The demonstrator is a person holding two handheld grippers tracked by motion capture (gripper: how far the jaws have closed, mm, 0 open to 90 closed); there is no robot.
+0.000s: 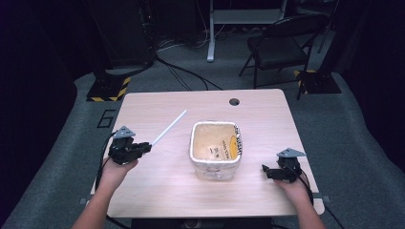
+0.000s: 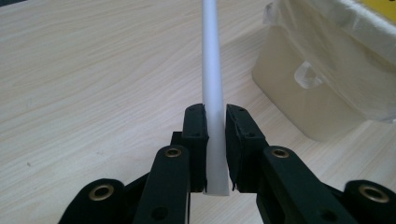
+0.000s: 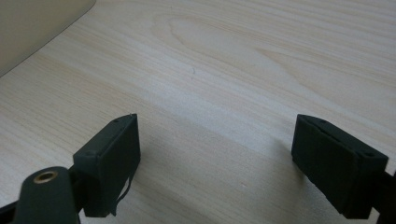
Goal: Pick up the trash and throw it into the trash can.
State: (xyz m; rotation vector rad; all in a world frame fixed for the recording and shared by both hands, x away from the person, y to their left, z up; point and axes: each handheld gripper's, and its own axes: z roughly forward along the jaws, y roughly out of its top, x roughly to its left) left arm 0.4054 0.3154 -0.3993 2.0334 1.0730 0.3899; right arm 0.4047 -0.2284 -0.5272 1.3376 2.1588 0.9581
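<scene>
Wooden table [image 1: 157, 191], left tool [image 1: 143, 148] clenching white rod [image 1: 168, 128], lined bin [image 1: 216, 149] beside, right tool [image 1: 264, 170] released

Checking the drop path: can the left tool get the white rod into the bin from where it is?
Probably yes. The left tool is shut on the rod, which points away over bare table. The lined bin stands open-topped just to its right, nothing between them. The right tool sits open beyond the bin, out of the way.
</scene>
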